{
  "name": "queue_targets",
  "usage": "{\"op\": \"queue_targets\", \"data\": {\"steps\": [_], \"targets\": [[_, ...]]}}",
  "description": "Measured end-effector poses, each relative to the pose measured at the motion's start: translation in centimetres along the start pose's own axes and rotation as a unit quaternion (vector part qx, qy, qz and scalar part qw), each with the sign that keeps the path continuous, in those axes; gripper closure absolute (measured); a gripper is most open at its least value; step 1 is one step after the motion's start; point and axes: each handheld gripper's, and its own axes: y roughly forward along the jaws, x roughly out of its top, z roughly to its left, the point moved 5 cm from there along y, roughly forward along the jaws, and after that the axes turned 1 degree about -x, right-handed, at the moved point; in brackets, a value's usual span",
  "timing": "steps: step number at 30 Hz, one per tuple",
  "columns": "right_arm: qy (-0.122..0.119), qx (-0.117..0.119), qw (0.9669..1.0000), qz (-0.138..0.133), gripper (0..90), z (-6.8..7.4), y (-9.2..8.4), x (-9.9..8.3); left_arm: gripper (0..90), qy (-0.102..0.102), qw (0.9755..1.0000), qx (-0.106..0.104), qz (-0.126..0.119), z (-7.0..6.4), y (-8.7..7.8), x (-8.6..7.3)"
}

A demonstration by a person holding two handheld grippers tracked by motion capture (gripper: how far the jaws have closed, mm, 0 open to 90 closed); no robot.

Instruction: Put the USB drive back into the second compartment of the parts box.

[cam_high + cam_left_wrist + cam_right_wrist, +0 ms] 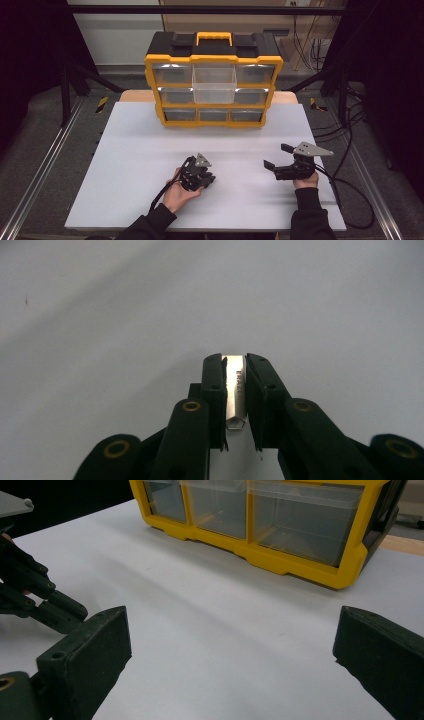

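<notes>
A white table (140,150) with a matte top carries the scene. At the middle of its far edge stands a yellow-and-black drawer organizer (213,80), with three rows of clear drawers facing the near edge; its top middle drawer (214,84) is pulled out. A strip of bare wood (134,95) shows along the far edge behind the white top.
</notes>
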Motion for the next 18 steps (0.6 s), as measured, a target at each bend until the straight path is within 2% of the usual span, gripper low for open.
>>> {"op": "queue_targets", "data": {"steps": [18], "targets": [[0.0, 0.001, 1.0, 0.001, 2.7, 0.0, -0.1, 0.0, 79.2, -0.005, 0.9998, -0.005, -0.017, 0.6, -2.2, 0.5]]}}
